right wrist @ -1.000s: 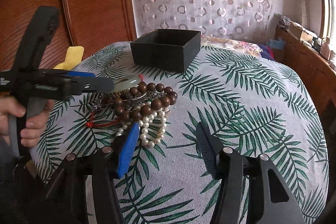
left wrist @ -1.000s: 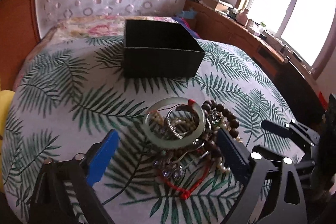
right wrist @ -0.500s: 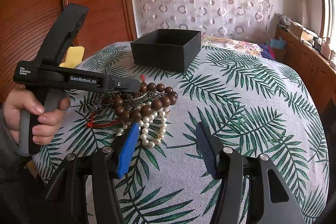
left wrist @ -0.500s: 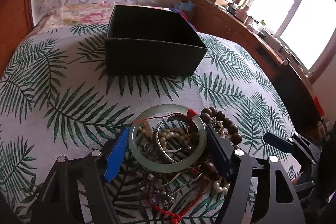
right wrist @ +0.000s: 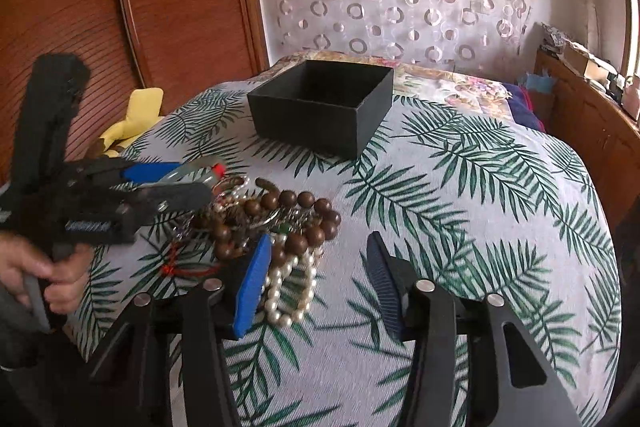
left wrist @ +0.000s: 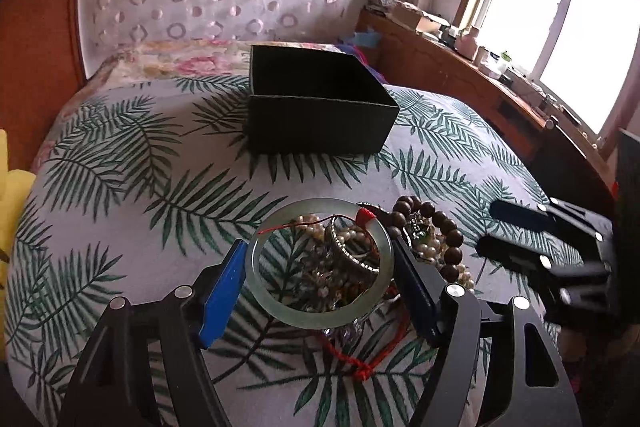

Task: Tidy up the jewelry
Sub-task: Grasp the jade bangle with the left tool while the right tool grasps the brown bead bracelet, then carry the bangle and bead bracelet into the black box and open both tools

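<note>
Bangle (left wrist: 322,265) clamped between left tool (left wrist: 320,275) fingers; right tool (right wrist: 316,283) spread, beside pearls (right wrist: 288,291).

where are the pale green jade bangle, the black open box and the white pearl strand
pale green jade bangle (left wrist: 316,317), left wrist view, near rim
black open box (left wrist: 320,125), left wrist view, front wall
white pearl strand (right wrist: 280,301), right wrist view, lower loop

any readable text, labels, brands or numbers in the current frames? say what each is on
None readable.
Left gripper body, right wrist view: a pale label strip, motion-blurred, illegible.
Black box, jewelry pile, leaf-print cloth: no print visible.
Clutter on the window ledge: too small to tell.
</note>
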{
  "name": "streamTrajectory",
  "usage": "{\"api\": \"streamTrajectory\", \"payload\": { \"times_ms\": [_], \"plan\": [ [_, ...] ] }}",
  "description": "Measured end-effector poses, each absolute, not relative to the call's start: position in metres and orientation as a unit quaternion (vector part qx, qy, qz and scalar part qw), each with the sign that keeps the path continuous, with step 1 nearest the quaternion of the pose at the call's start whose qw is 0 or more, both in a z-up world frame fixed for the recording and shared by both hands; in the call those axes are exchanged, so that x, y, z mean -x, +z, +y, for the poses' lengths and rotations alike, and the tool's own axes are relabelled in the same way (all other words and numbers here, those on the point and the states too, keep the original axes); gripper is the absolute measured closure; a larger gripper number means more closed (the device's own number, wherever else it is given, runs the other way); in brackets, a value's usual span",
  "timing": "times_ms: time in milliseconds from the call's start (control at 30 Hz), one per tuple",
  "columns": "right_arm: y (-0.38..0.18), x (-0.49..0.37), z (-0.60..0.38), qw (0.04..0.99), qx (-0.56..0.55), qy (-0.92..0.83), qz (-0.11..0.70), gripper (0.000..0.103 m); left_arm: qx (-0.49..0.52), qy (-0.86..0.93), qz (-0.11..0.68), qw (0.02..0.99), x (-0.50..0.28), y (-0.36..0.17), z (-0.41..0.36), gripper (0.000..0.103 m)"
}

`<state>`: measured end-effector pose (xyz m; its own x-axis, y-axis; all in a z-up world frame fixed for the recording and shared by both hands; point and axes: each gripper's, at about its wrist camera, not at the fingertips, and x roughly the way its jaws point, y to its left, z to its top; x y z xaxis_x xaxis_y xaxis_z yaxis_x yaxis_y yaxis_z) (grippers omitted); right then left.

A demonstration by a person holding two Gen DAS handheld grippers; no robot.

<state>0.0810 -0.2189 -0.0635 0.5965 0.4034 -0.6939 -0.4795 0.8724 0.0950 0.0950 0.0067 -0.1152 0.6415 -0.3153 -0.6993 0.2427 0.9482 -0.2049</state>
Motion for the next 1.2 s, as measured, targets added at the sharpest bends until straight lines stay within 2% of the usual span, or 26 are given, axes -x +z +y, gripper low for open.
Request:
{"api": "streamTrajectory", "payload": {
  "times_ms": [467, 533, 600, 700, 900, 1200],
  "plan": [
    [-0.085, -0.113, -0.211, 0.857, 0.0, 0.264, 0.442, 0.057, 0.054, -0.146, 0.374, 0.914, -0.079, -0.112, 0.022, 0.034],
    [-0.085, -0.114, -0.209, 0.853, -0.007, 0.27, 0.446, 0.063, 0.055, -0.146, 0.372, 0.915, -0.078, -0.111, 0.023, 0.034],
    [-0.084, -0.115, -0.208, 0.851, -0.013, 0.277, 0.446, 0.077, 0.055, -0.146, 0.372, 0.915, -0.078, -0.112, 0.023, 0.034],
    [-0.081, -0.115, -0.203, 0.852, -0.008, 0.281, 0.441, 0.088, 0.054, -0.145, 0.371, 0.916, -0.077, -0.111, 0.024, 0.034],
    [-0.067, -0.111, -0.204, 0.862, 0.001, 0.291, 0.416, 0.088, 0.051, -0.146, 0.367, 0.917, -0.074, -0.11, 0.025, 0.034],
    [-0.017, -0.102, -0.199, 0.88, 0.023, 0.314, 0.356, 0.088, 0.047, -0.141, 0.357, 0.922, -0.071, -0.103, 0.026, 0.034]
  ]
}}
